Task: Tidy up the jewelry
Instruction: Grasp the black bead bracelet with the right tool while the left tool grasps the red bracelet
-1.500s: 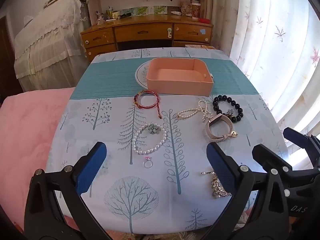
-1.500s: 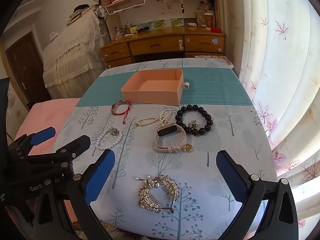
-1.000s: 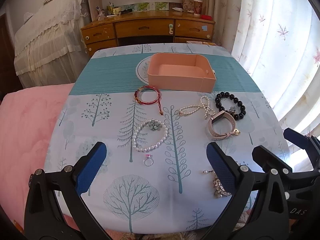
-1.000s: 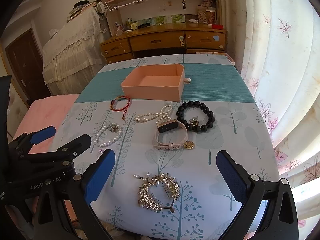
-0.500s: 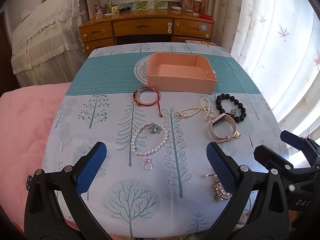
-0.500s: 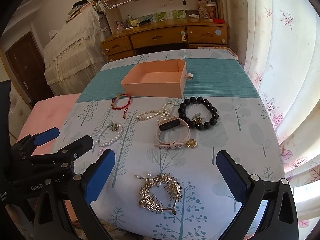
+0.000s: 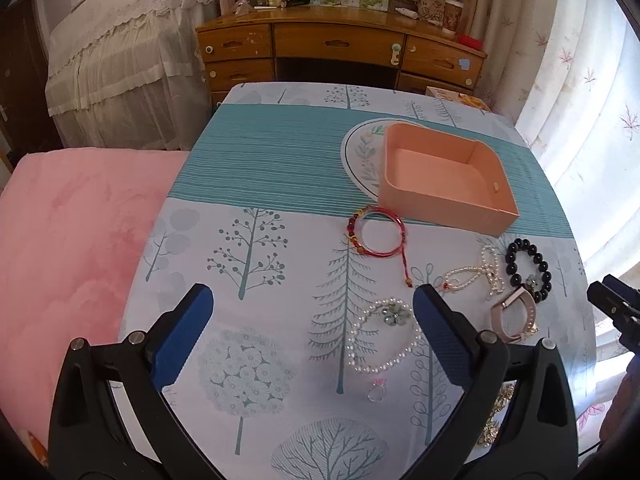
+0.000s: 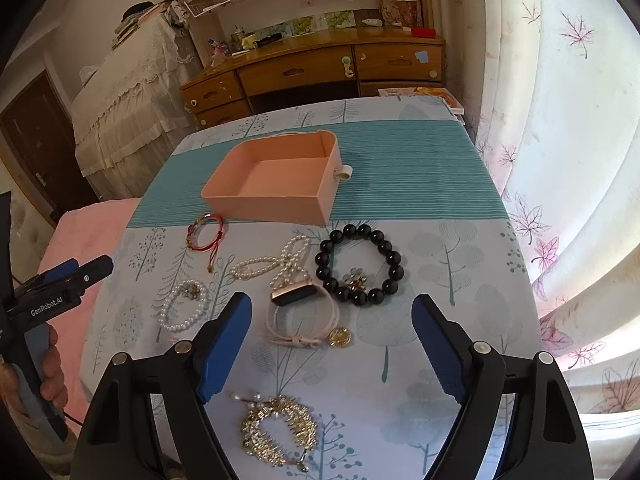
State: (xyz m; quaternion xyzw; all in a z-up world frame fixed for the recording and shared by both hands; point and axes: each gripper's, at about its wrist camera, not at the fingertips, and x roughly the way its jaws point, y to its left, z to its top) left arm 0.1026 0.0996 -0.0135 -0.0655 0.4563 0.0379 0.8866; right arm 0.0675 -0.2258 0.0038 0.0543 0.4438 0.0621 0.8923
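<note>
On the tree-print tablecloth point(image 8: 440, 360), jewelry crowds the pink tray point(image 8: 276, 184); left hand-held gripper point(image 7: 312, 334) gapes empty, right hand-held gripper point(image 8: 332, 346) closing on nothing.

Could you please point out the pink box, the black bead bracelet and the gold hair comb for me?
pink box point(image 8: 280, 204), right wrist view, near outer wall.
black bead bracelet point(image 8: 394, 258), right wrist view, bead on right side.
gold hair comb point(image 8: 276, 428), right wrist view, its jewelled arch.
</note>
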